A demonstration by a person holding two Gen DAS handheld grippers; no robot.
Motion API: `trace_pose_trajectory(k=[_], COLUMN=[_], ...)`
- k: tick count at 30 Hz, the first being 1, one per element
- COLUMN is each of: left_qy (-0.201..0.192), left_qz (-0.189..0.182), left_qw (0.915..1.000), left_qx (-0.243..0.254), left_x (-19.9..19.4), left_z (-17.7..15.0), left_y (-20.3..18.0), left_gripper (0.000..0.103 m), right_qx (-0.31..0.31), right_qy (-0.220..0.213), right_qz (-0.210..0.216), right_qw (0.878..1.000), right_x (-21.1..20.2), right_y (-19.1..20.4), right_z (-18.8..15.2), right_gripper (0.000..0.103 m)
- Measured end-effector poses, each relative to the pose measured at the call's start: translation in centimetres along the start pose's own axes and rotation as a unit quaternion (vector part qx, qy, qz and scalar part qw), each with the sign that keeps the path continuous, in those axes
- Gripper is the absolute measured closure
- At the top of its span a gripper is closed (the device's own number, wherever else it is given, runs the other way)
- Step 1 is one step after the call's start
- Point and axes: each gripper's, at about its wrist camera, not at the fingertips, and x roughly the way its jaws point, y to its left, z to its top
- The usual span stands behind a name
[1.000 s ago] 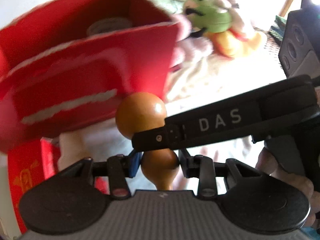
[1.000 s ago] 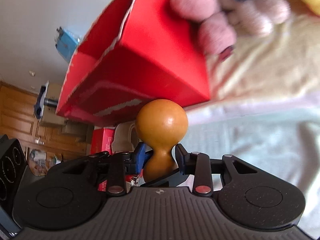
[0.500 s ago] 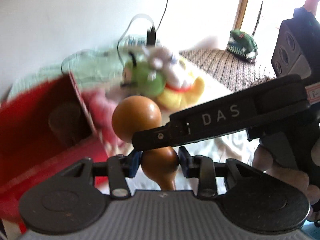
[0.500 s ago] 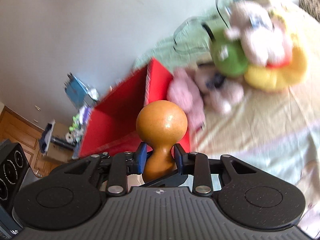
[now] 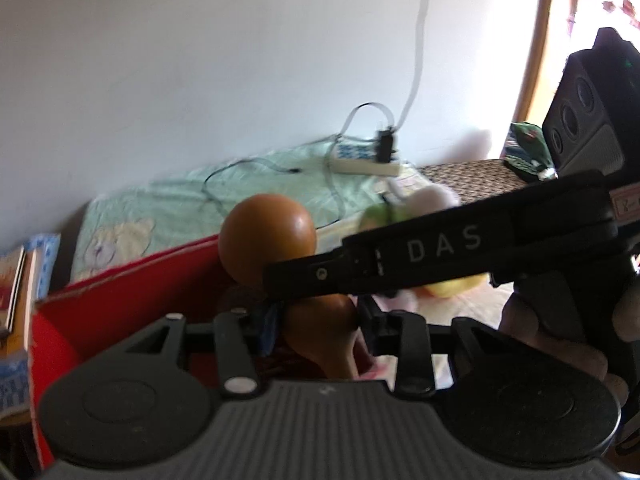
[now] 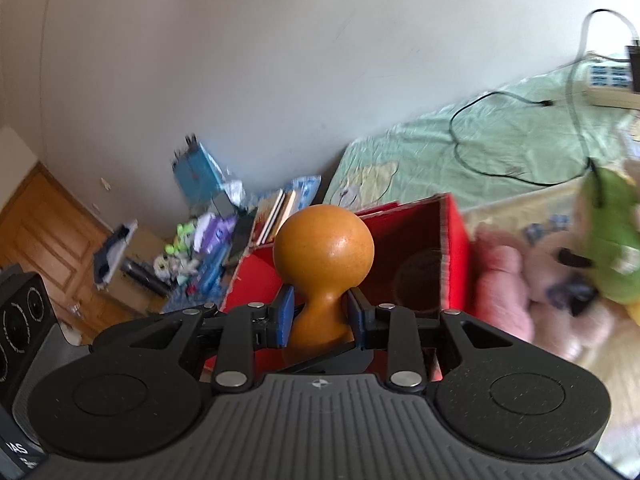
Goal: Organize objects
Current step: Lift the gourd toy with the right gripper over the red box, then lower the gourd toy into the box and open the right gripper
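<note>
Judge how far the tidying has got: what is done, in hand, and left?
Done: a dark round item seems to sit in the red box, though blurred. In hand: left gripper and right gripper are both shut on the orange gourd. Left: the gourd is not boxed, and the pink plush and green plush lie on the bed.
</note>
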Motion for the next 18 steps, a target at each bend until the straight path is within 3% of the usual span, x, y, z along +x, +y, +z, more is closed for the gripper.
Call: trace_pose_trajectory(k=[6, 11, 18], left_qy=[0.049, 0.090, 0.150], left_qz=[-0.007, -0.012, -0.013], left_qw=[0.9980, 0.9946, 0.9865], left_qx=[-0.038, -0.051, -0.064], left_x=[3.3, 6.5, 8.2], left_z=[-1.1, -1.7, -3.0], left_y=[5.7, 8.2, 9.8], left_gripper=[0.068, 0.067, 0.066], right_qx=[-0.002, 0.013, 0.001], right_qy=[0.056, 0.088, 0.120], right_qz=[-0.030, -0.050, -0.094], right_qw=[0.998, 0.995, 0.988], right_x=[6.2, 9.5, 12.9], right_y=[0.3, -0.1, -0.1], right_z=[0.4, 0.0, -1.2], right_gripper=[0.072, 0.072, 0.073])
